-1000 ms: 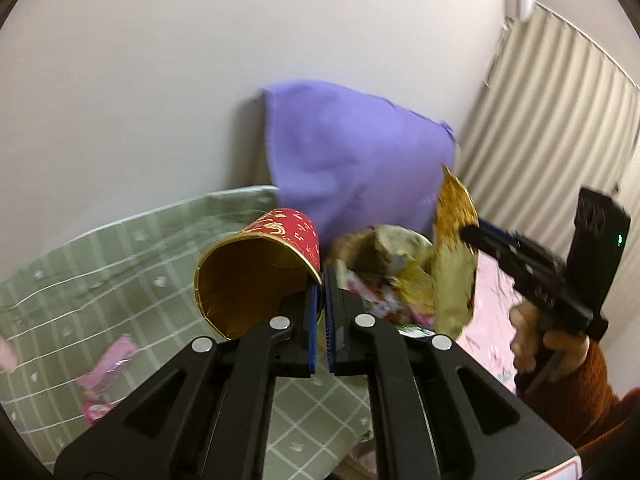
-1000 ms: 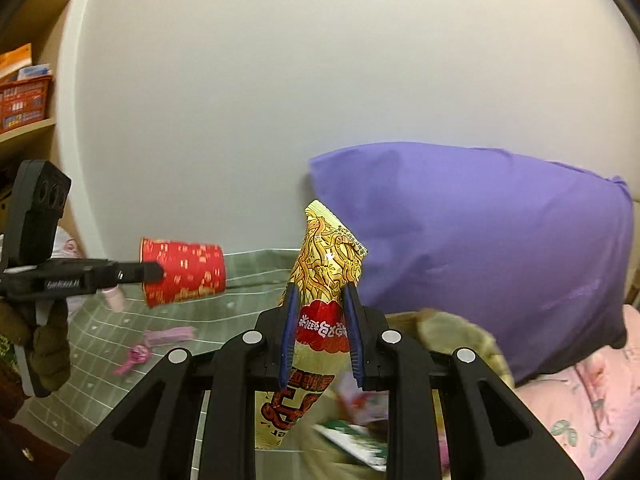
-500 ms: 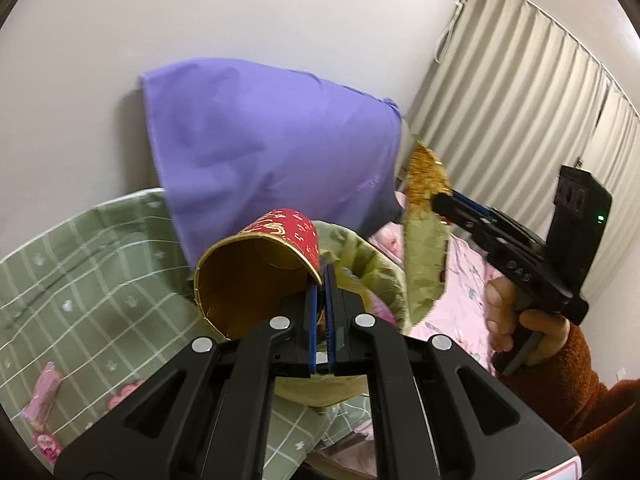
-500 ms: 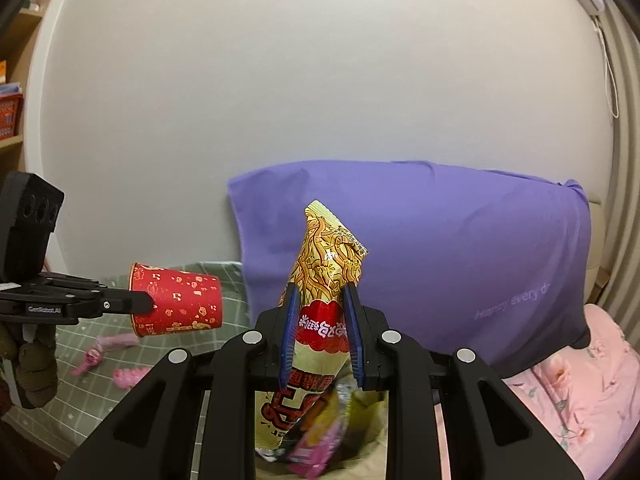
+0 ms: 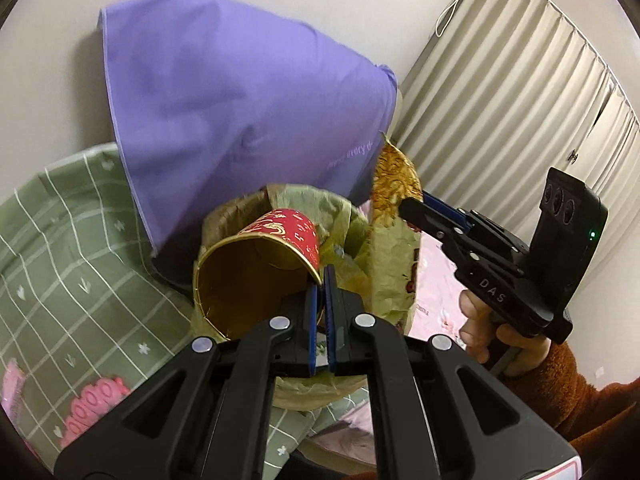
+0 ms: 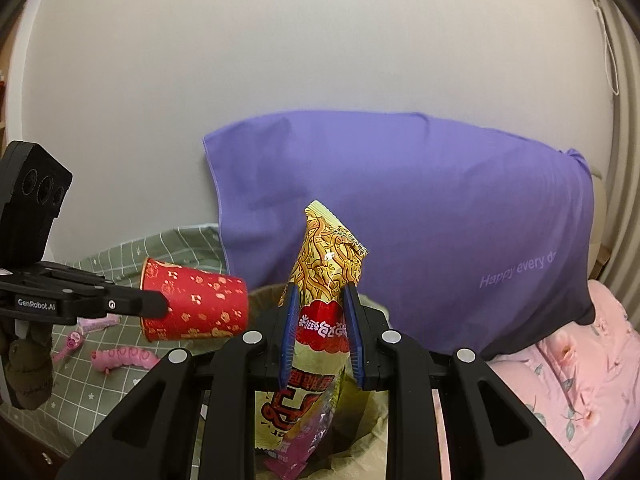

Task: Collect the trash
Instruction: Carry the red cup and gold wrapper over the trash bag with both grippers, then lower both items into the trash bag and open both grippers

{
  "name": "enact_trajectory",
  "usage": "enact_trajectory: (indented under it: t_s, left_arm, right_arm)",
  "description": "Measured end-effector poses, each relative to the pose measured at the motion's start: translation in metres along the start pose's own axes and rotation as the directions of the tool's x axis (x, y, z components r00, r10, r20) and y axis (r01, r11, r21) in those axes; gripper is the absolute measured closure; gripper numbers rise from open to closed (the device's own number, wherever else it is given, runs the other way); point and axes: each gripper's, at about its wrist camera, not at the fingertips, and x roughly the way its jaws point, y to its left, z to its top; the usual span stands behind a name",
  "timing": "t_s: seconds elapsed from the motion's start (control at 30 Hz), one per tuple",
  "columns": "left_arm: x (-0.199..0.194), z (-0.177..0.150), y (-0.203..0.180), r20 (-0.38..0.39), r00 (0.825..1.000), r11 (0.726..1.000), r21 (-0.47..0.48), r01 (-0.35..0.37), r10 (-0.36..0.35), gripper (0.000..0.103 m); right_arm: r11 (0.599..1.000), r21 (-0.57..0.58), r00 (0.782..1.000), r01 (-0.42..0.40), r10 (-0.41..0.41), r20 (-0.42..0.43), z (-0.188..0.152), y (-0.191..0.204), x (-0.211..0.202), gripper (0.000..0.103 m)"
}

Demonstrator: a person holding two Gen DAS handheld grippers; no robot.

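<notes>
My left gripper (image 5: pixel 320 280) is shut on the rim of a red paper cup (image 5: pixel 280 236) with a gold inside, held on its side over the open mouth of a trash bin lined with a yellowish bag (image 5: pixel 344 216). From the right wrist view the cup (image 6: pixel 196 304) hangs at the left with the left gripper (image 6: pixel 160 306) pinching it. My right gripper (image 6: pixel 320 320) is shut on a yellow and red noodle packet (image 6: pixel 324 264), upright above the bin (image 6: pixel 360 420). That packet (image 5: pixel 394 184) shows beside the bin, clamped in the right gripper (image 5: pixel 412 204).
A big purple pillow (image 6: pixel 420 216) leans on the wall behind the bin. Green checked bedding (image 5: pixel 60 248) lies at the left with pink toys (image 6: pixel 124 358) on it. Pink floral bedding (image 6: pixel 580 380) is at the right, curtains (image 5: pixel 520 100) beyond. Wrappers lie inside the bin.
Both grippers have come in over the bin and dipped, keeping their loads. The cup now hangs above the bin's mouth, and the packet has drawn close to its rim.
</notes>
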Motion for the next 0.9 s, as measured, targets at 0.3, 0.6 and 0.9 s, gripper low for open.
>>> enact_trajectory:
  t_s: [0.3, 0.6, 0.9]
  left_arm:
    - [0.036, -0.024, 0.014, -0.088, 0.996, 0.999, -0.032, -0.02, 0.017, 0.099]
    - [0.059, -0.018, 0.015, -0.114, 0.993, 1.0, -0.008, -0.025, 0.024, 0.096]
    - [0.082, -0.008, 0.021, -0.111, 0.993, 1.0, -0.01, -0.028, 0.027, 0.096]
  right_arm:
    - [1.0, 0.003, 0.995, -0.025, 0.025, -0.095, -0.024, 0.004, 0.014, 0.081]
    - [1.0, 0.014, 0.988, -0.014, 0.016, -0.153, -0.041, -0.004, 0.022, 0.081]
    - [0.998, -0.055, 0.983, 0.03, -0.039, -0.179, -0.033, -0.015, 0.044, 0.081]
